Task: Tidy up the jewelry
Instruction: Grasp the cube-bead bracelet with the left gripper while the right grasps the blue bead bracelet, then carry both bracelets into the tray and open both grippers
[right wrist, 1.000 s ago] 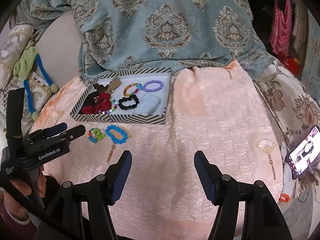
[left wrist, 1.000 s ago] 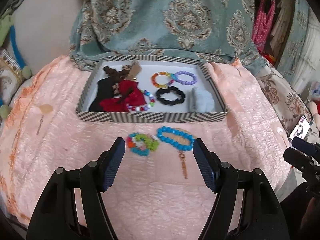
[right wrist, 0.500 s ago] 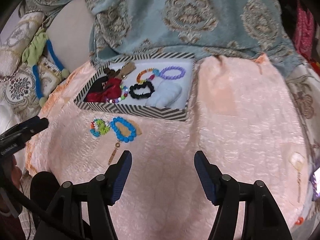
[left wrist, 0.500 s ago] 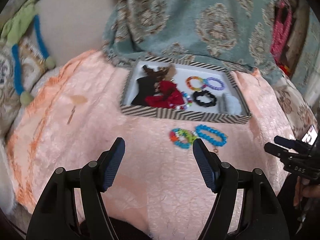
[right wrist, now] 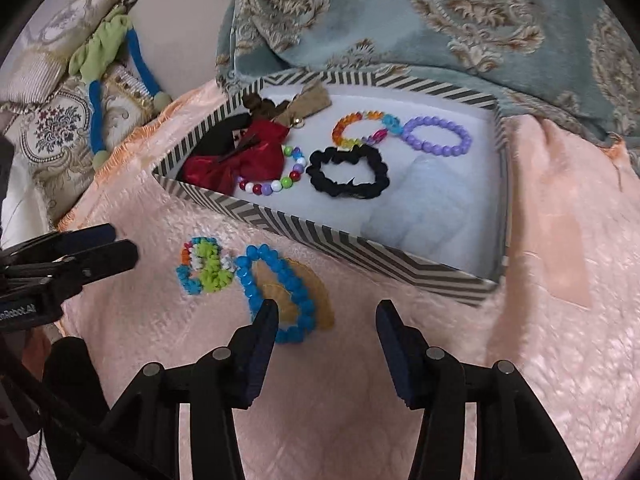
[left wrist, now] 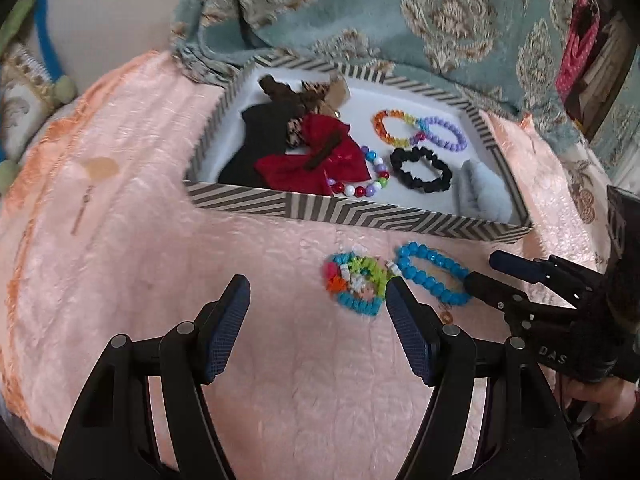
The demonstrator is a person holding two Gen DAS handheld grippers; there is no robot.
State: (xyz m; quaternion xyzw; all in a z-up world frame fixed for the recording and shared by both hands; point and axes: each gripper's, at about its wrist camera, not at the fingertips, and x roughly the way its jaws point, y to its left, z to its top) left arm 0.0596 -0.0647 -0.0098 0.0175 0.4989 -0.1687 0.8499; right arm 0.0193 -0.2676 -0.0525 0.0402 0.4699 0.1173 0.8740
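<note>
A striped box (left wrist: 340, 212) on the pink blanket holds a red bow (left wrist: 320, 156), a black scrunchie (left wrist: 420, 170) and several bead bracelets. In front of it lie a multicolour bracelet (left wrist: 360, 280) (right wrist: 208, 268) and a blue bead bracelet (left wrist: 418, 279) (right wrist: 246, 280). My left gripper (left wrist: 315, 284) is open and empty, its right finger beside the multicolour bracelet. My right gripper (right wrist: 327, 305) hangs low over the blanket with its jaws closing. The blue bracelet's near side lies just inside its left finger, and neither pad presses on it.
A teal patterned throw (left wrist: 400, 20) is bunched behind the box. Embroidered cushions (right wrist: 60, 132) and a green-and-blue cord (right wrist: 96, 92) lie off the blanket's left edge. The pale blue fluffy piece (right wrist: 420, 208) fills the box's right end. A hand (left wrist: 592, 392) holds the right gripper.
Both grippers came down and closer to the two loose bracelets. The right gripper swung left over the blue bracelet and its jaws narrowed. The left jaws kept their width.
</note>
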